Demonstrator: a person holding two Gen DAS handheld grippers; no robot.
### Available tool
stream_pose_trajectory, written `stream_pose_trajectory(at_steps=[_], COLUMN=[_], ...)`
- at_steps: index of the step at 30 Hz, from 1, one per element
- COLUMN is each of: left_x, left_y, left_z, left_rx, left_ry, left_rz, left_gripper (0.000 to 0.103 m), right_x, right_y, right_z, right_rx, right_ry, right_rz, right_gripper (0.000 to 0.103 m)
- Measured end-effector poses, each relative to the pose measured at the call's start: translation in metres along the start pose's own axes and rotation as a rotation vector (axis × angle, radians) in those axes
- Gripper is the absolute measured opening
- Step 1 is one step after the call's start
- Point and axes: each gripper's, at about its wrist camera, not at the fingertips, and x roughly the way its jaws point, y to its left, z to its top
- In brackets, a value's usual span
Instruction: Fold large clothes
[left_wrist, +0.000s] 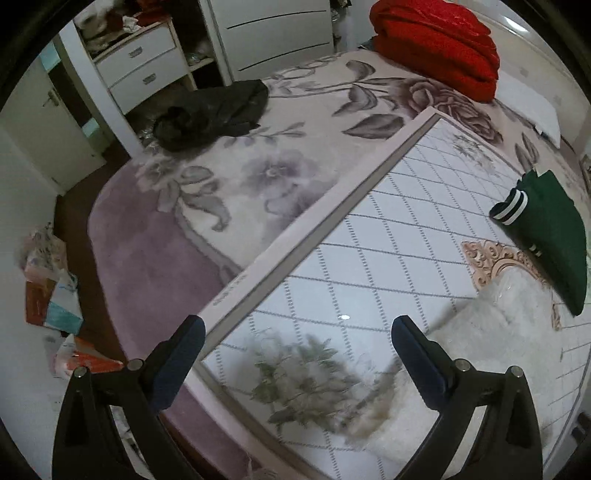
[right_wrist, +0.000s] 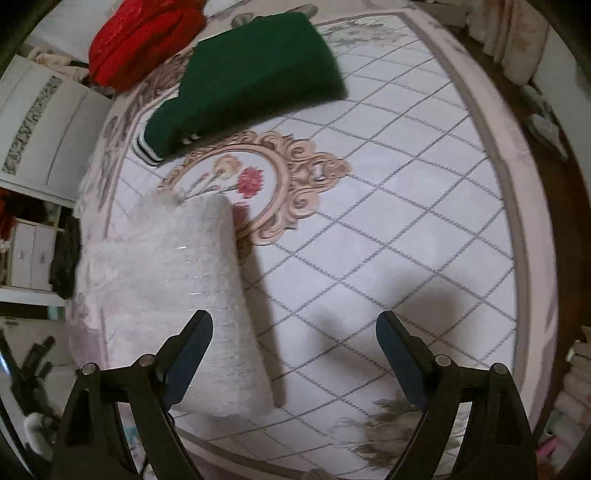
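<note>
Both claws hang wide and empty above the bed. Seen from its own camera, the right gripper (right_wrist: 294, 354) has its jaws spread apart with nothing between them; below it lies the white fluffy garment (right_wrist: 173, 295), folded into a thick oblong on the quilted cover (right_wrist: 388, 221), its near end just under the left-hand finger. From the left wrist camera, the left gripper (left_wrist: 298, 354) also stands wide, holding nothing, over the edge of the quilted cover (left_wrist: 369, 240) where it meets the flowered blanket (left_wrist: 240, 177) beneath. The white fluffy garment (left_wrist: 480, 332) shows blurred at the lower right of that view.

A folded green sweater (right_wrist: 258, 70) with striped cuffs rests on the cover beyond the white one, apart from it; it also shows at the right edge of the left view (left_wrist: 550, 236). Farther off sit a red bundle (left_wrist: 436, 44) and a crumpled black garment (left_wrist: 214, 110) near the blanket's far edge.
</note>
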Motion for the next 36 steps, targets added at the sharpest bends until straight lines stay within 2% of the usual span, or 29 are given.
stream_pose_trajectory(at_steps=[3,4,6,7,9,11,13,17,18,20,24,29,30,31,32,34,36], left_x=[0.027,0.036,0.059,0.076,0.102,0.12,0.137,0.167,0.172,0.173,0.165,0.166,0.17,0.17,0.166,0.153,0.138], left_y=[-0.027,-0.038,-0.062,-0.077,-0.098,-0.112,-0.119,-0.11,-0.111,-0.112,-0.114,-0.126,-0.127,-0.129,-0.131,-0.135,-0.14], left_z=[-0.006,-0.009,-0.016,-0.021,-0.029,-0.034,-0.033,-0.02,-0.018,-0.014,-0.005,-0.009,-0.012,-0.013,-0.013,-0.01,-0.006], left_rx=[0.084,0.12,0.212,0.275,0.361,0.412,0.407,0.267,0.26,0.265,0.227,0.293,0.279,0.268,0.274,0.293,0.297], left_ry=[0.0,0.006,0.05,0.103,0.196,0.257,0.325,0.454,0.48,0.483,0.533,0.523,0.52,0.494,0.464,0.401,0.354], left_rz=[0.006,-0.003,-0.087,-0.157,-0.27,-0.321,-0.377,-0.535,-0.561,-0.599,-0.826,-0.847,-0.854,-0.856,-0.863,-0.886,-0.907], left_gripper=[0.103,0.103,0.103,0.103,0.103,0.103,0.103,0.103,0.102,0.101,0.101,0.101,0.092,0.076,0.067,0.027,0.021], right_x=[0.023,0.032,0.053,0.066,0.105,0.138,0.158,0.188,0.193,0.202,0.204,0.206,0.207,0.207,0.205,0.201,0.189], right_y=[0.011,0.018,0.034,0.041,0.057,0.061,0.059,0.061,0.062,0.065,0.07,0.063,0.063,0.063,0.064,0.061,0.058], right_z=[0.001,0.003,-0.002,-0.004,-0.005,-0.005,-0.002,0.004,0.005,0.009,0.012,0.012,0.012,0.012,0.011,0.012,0.009], right_rx=[-0.059,-0.072,-0.112,-0.137,-0.182,-0.152,-0.101,-0.043,-0.042,-0.033,-0.036,-0.027,-0.026,-0.027,-0.031,-0.026,0.009], right_ry=[0.048,0.054,0.059,0.078,0.172,0.269,0.32,0.412,0.42,0.434,0.457,0.463,0.46,0.453,0.437,0.396,0.354], right_rz=[-0.029,0.002,0.081,0.1,0.151,0.229,0.316,0.462,0.48,0.51,0.528,0.538,0.541,0.543,0.537,0.525,0.53], right_gripper=[0.092,0.092,0.092,0.092,0.092,0.094,0.096,0.097,0.099,0.101,0.101,0.101,0.101,0.101,0.1,0.089,0.063])
